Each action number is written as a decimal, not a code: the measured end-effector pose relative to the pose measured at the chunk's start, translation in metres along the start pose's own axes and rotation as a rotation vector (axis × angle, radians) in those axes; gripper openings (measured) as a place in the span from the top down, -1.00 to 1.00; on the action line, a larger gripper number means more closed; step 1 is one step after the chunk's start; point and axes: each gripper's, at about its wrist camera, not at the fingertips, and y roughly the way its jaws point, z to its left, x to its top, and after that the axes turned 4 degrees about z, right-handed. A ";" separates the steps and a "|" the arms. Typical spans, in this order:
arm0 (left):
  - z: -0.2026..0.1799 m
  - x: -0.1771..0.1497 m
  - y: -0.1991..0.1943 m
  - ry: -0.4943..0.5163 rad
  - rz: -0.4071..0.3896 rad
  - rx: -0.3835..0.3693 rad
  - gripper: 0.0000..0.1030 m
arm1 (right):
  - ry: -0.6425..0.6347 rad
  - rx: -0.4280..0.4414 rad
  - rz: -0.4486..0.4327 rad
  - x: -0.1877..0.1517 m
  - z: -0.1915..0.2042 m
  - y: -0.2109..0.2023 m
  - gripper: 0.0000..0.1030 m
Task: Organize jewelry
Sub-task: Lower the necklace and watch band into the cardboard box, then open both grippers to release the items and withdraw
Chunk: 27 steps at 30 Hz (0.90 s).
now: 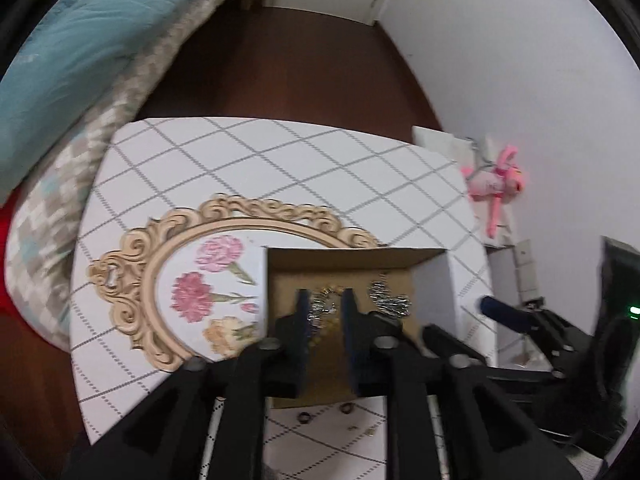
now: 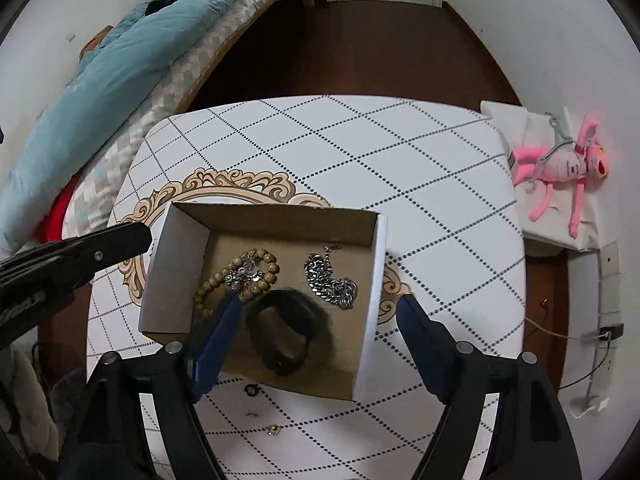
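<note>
Left tongs (image 1: 323, 304) sat low over the cardboard box (image 2: 372, 300), fingers spread a bit with nothing pinched between them, a blurry silver tangle showing through the gap. Right tongs (image 2: 318, 308) were spread wide, released, straddling the box's near right part, their left blue finger (image 2: 218, 340) dipping inside at about 7 o'clock.

On the bench (image 2: 420, 184), just in front of the box at 6 o'clock, lay a few tiny bits: a dark little ring (image 2: 251, 390) and a small sparkly piece (image 2: 273, 430).

Inside the box, nearest was a black band (image 2: 286, 330), looped and lying flat. Past it at 10 o'clock was a wooden bead bracelet (image 2: 236, 276) with something silver on top. At 2 o'clock, a silver chain (image 2: 331, 282) sat piled up, apart from the beads.

Under the box's far edge was an ornate floral tray (image 1: 192, 280). Way off at 2 o'clock, a pink plush toy (image 2: 560, 168) lay on a white box, and at 10 o'clock was a bed with a teal duvet (image 2: 120, 60).
</note>
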 end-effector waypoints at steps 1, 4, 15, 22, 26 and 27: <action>0.002 -0.001 0.000 -0.003 -0.011 0.034 0.11 | -0.001 -0.012 -0.003 -0.001 -0.001 -0.002 -0.58; 0.007 -0.008 -0.004 -0.008 -0.062 0.112 -0.45 | 0.005 -0.075 -0.009 -0.005 -0.004 -0.005 -0.90; 0.015 -0.039 0.014 0.023 -0.097 0.285 -1.00 | 0.043 -0.210 -0.030 -0.023 -0.015 0.005 -0.99; 0.004 -0.051 -0.005 0.021 -0.136 0.270 -1.00 | 0.057 -0.202 -0.090 -0.034 -0.009 -0.022 -0.99; -0.003 -0.061 -0.025 0.026 -0.170 0.270 -1.00 | 0.074 -0.193 -0.135 -0.045 -0.006 -0.044 -0.99; -0.004 -0.063 -0.031 0.029 -0.180 0.272 -1.00 | 0.080 -0.190 -0.151 -0.048 -0.006 -0.051 -0.99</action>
